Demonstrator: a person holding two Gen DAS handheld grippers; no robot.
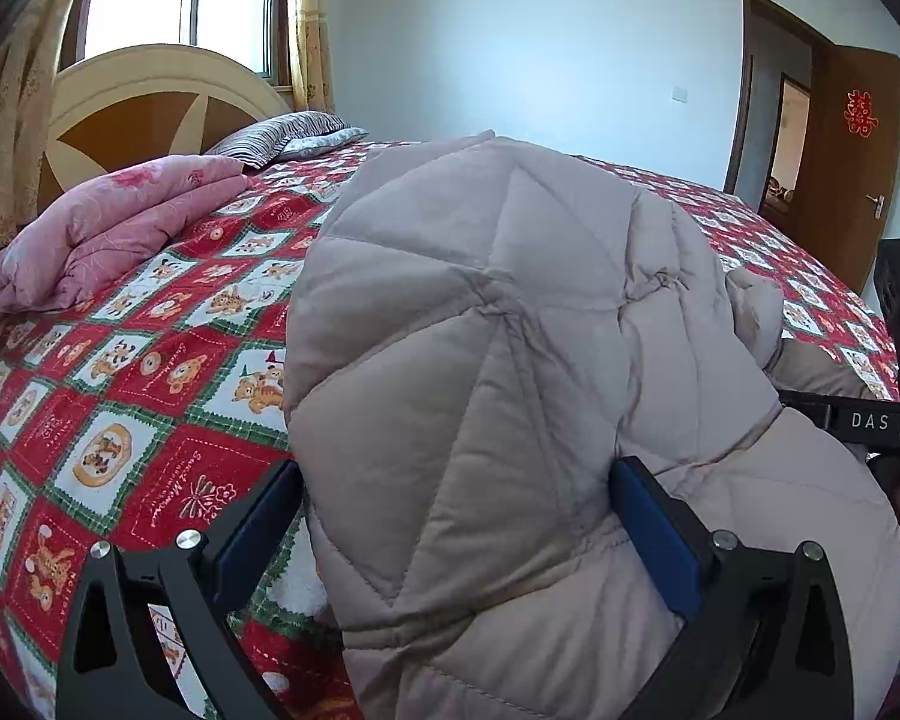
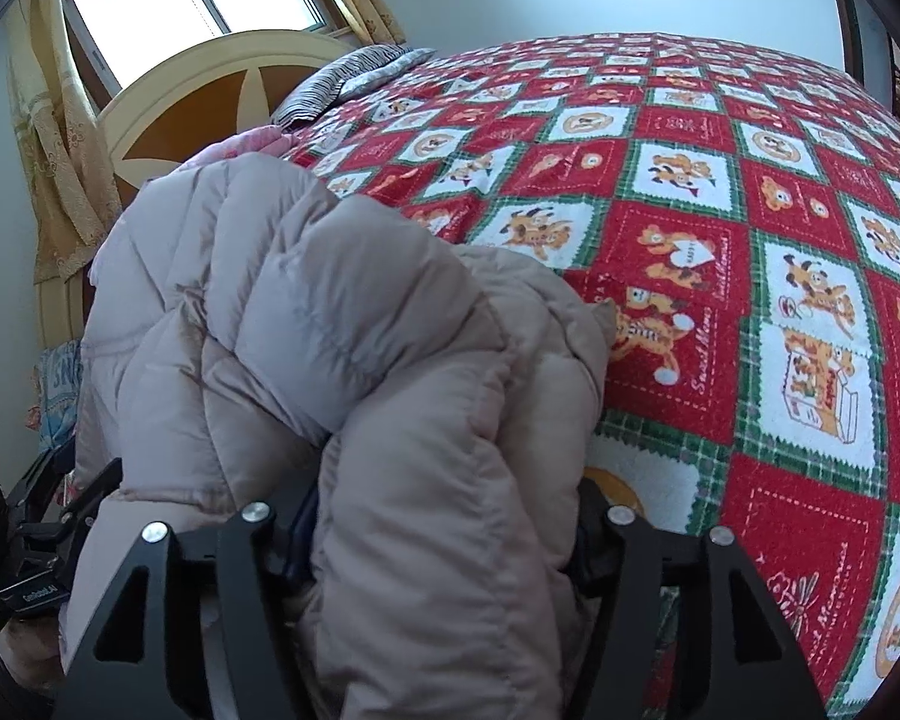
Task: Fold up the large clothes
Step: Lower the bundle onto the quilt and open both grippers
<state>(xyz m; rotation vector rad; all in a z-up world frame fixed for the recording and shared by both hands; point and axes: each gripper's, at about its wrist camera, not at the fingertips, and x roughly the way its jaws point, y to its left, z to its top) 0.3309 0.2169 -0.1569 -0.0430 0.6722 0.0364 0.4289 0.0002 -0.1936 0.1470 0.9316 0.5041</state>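
Observation:
A large beige quilted down jacket (image 1: 510, 330) is held bunched above the bed with the red, white and green cartoon bedspread (image 1: 150, 324). My left gripper (image 1: 456, 510) has its blue-padded jaws on either side of a thick fold of the jacket, closed on it. In the right wrist view the jacket (image 2: 330, 330) fills the left and centre, and my right gripper (image 2: 444, 534) is shut on another puffy fold of it. The other gripper shows at the right edge of the left wrist view (image 1: 870, 420) and at the lower left of the right wrist view (image 2: 36, 570).
A folded pink quilt (image 1: 108, 228) and striped pillows (image 1: 276, 135) lie at the head of the bed by the cream and brown headboard (image 1: 150, 102). A window with yellow curtains (image 1: 312, 30) is behind. An open brown door (image 1: 852, 162) is at the right.

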